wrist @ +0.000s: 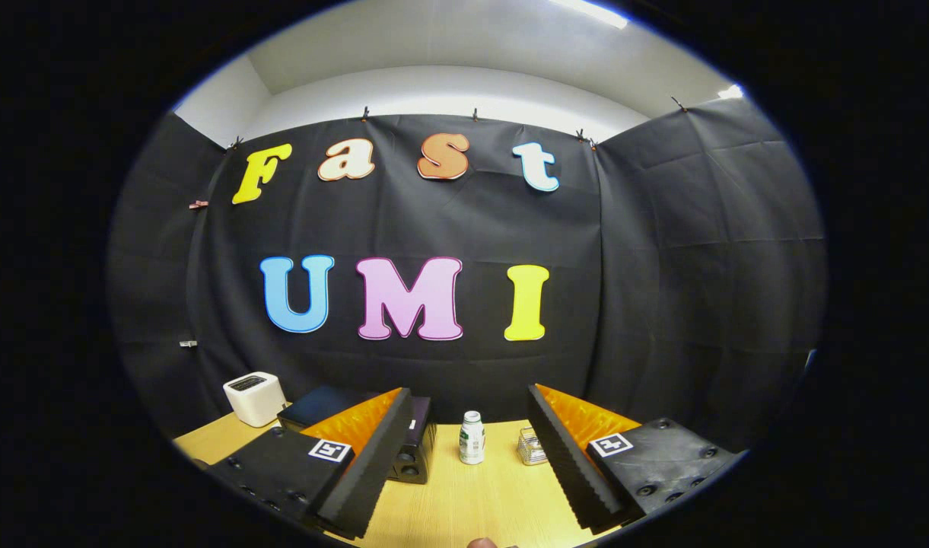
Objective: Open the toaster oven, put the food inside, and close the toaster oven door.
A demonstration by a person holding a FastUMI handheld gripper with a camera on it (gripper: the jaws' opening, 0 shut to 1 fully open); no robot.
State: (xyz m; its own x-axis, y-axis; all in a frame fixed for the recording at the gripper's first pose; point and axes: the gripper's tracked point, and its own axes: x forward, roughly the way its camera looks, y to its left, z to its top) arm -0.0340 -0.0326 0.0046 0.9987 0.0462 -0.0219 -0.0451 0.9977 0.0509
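Both gripper [472, 457] fingers spread wide, holding nothing.

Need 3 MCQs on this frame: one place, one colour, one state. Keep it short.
1. Where is the small bottle?
A. between the fingers, beyond their tips
B. on top of the toaster
C. inside the oven

2. What colour is the pop-up toaster?
A. red
B. white
C. green

3. How is the hand-held gripper?
A. shut on the bottle
B. shut on nothing
C. open, holding nothing

Key: 1 A, the bottle stands on the wooden table seen through the gap between the fingers. 2 B, its body is white, beside the dark toaster oven. 3 C, the fingers stand wide apart with only table between them.
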